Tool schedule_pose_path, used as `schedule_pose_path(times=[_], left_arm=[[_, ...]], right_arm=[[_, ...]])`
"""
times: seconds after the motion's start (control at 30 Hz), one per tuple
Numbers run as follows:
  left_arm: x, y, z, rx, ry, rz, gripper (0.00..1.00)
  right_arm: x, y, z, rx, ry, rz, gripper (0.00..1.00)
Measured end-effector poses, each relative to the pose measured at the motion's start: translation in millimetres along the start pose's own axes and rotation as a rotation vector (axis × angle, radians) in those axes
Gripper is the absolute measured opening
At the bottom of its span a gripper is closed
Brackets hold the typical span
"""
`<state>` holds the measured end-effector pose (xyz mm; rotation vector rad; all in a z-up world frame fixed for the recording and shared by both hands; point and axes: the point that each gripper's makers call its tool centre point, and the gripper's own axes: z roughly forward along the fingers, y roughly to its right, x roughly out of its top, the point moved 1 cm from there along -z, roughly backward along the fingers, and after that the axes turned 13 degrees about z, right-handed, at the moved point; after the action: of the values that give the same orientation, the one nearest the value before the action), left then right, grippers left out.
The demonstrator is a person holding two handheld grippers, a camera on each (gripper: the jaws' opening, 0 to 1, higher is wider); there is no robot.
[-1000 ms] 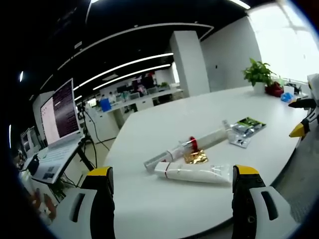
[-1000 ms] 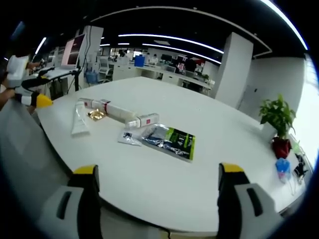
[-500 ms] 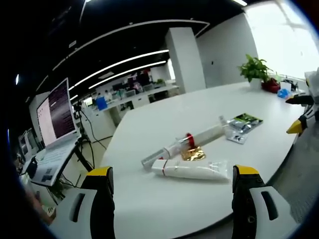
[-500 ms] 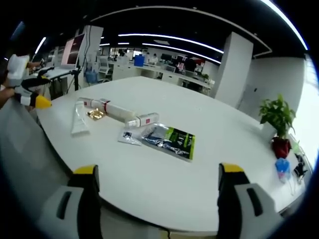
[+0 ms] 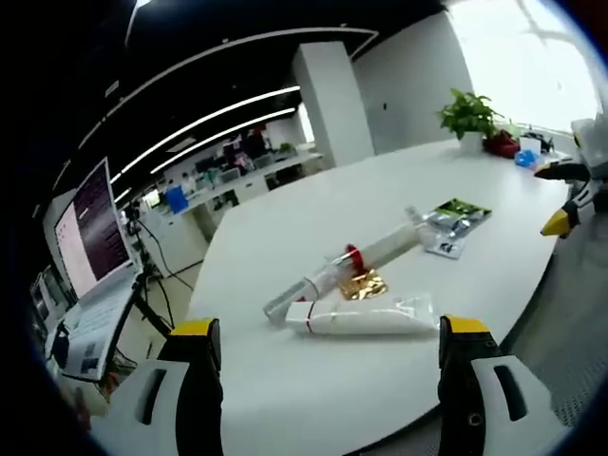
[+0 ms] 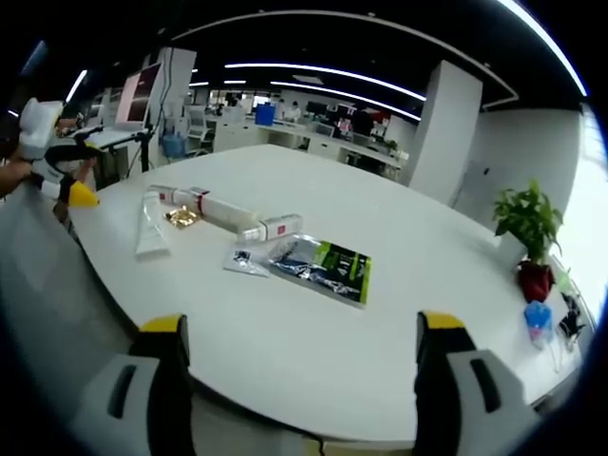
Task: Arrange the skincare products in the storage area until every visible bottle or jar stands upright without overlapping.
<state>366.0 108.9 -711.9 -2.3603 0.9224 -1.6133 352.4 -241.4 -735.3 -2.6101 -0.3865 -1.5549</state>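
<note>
In the left gripper view, the left gripper (image 5: 323, 380) is held over the near edge of the white table (image 5: 285, 399), its fingers (image 5: 198, 380) spread wide with nothing between them. Beyond them a white tube (image 5: 361, 318) is seen lying flat, just beside a small gold packet (image 5: 364, 285). Behind these a long white bottle with a red band (image 5: 347, 266) lies on its side, running towards a clear pouch (image 5: 439, 236) and a green-and-black sachet (image 5: 463, 209). Bare table is left on all sides of this cluster, with wide open surface towards the far edge, where a potted plant (image 5: 467, 114) stands. The right gripper (image 5: 562, 214) is seen beyond the table's right edge.

In the right gripper view, the left gripper (image 6: 62, 176) is seen off the table's left edge. The white tube (image 6: 152, 228), gold packet (image 6: 182, 218) and the long bottle (image 6: 214, 211) lie flat near that left edge, followed by the clear pouch (image 6: 252, 261) and the sachet (image 6: 328, 271) towards the middle. A broad bare stretch of table (image 6: 427, 285) extends to the right, up to the plant (image 6: 532, 237). The right gripper (image 6: 294, 380) is held at the near edge, its fingers (image 6: 446, 375) wide apart and holding nothing.
</note>
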Motion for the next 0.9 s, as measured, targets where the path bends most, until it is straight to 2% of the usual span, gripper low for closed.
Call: schedule_pose_path(times=[0.4,0.73,0.9], left_arm=[[14.0,-14.9,17,-0.008,0.032,0.047,0.94],[30.0,-22.8,35,-0.061,0.062,0.086,0.95],[35.0,-25.2,45,-0.089,0.063,0.134,0.95]], right_arm=[[0.5,-1,-1,-0.004,-0.002,0.000,1.00],[-0.3,-1,-1,-0.007,-0.009,0.001,1.00],[-0.6,-2,-1,-0.009,-0.015,0.000,1.00]])
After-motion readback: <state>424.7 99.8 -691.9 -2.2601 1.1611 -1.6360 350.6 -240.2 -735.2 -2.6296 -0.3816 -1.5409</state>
